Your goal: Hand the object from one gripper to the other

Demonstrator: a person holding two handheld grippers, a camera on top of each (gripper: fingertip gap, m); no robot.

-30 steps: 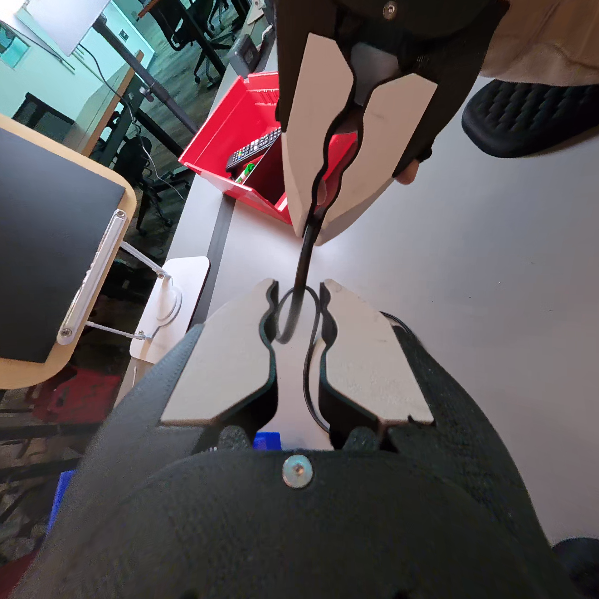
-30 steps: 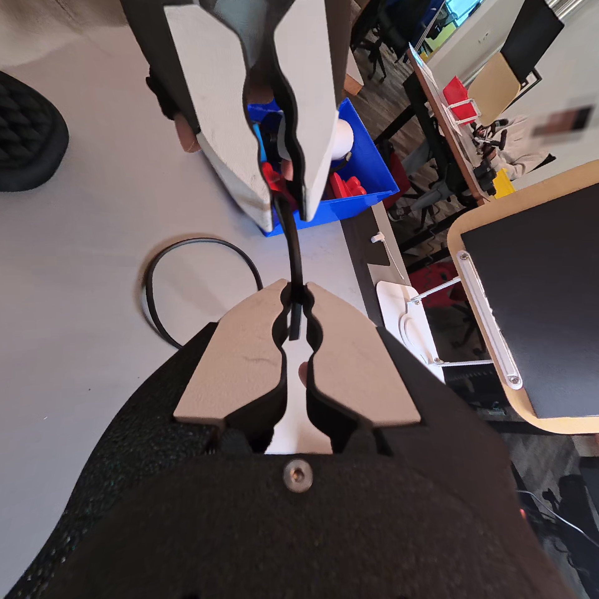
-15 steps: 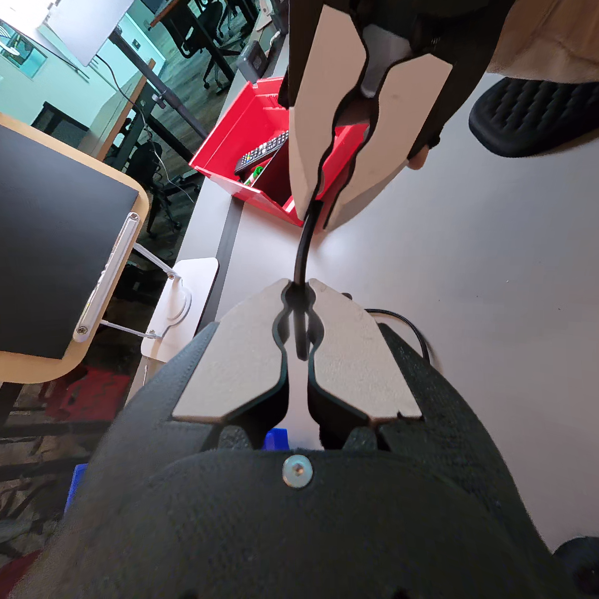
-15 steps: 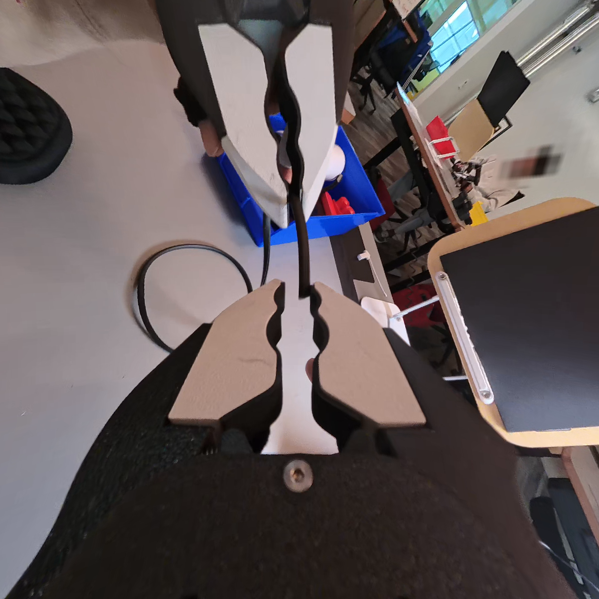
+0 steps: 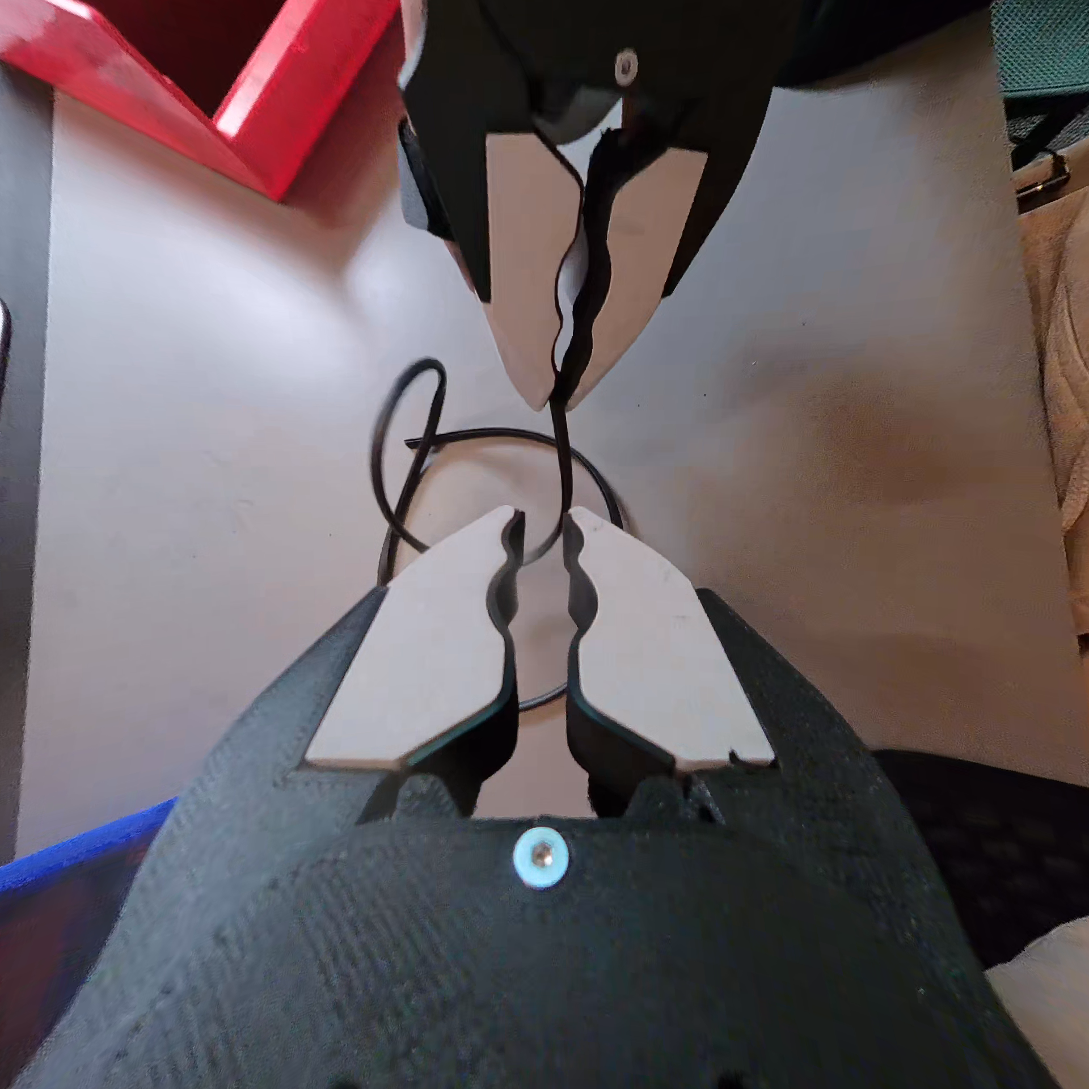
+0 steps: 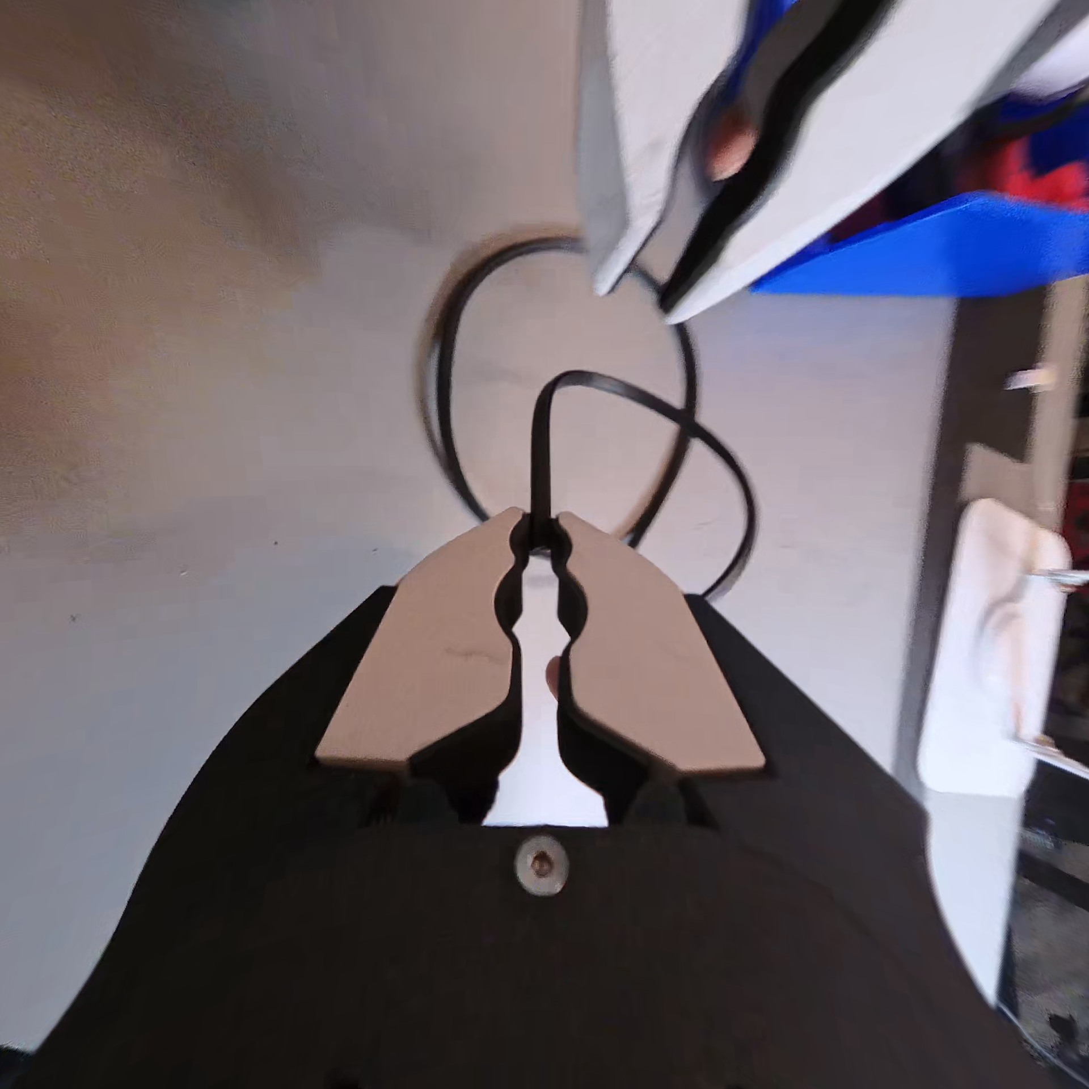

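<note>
A thin black cable hangs in loops down to the grey table. In the left wrist view my left gripper is open by a narrow gap. The cable runs between its tips, close to the right finger, and is not pinched. My right gripper points down from above, shut on the cable at its tips. In the right wrist view my right gripper pinches the cable at its fingertips. The left gripper shows blurred at the upper right, apart from the cable's held end.
A red bin stands at the far left of the table. A blue bin stands near the table's edge and also shows in the left wrist view. A white stand base lies beyond that edge. A black mesh pad is at the right. About 6 cm separates my left fingertips from my right.
Half a second ago the left gripper was shut on the cable and the right was open. Now the right is shut on it and the left has opened. Both views have tilted down toward the table.
</note>
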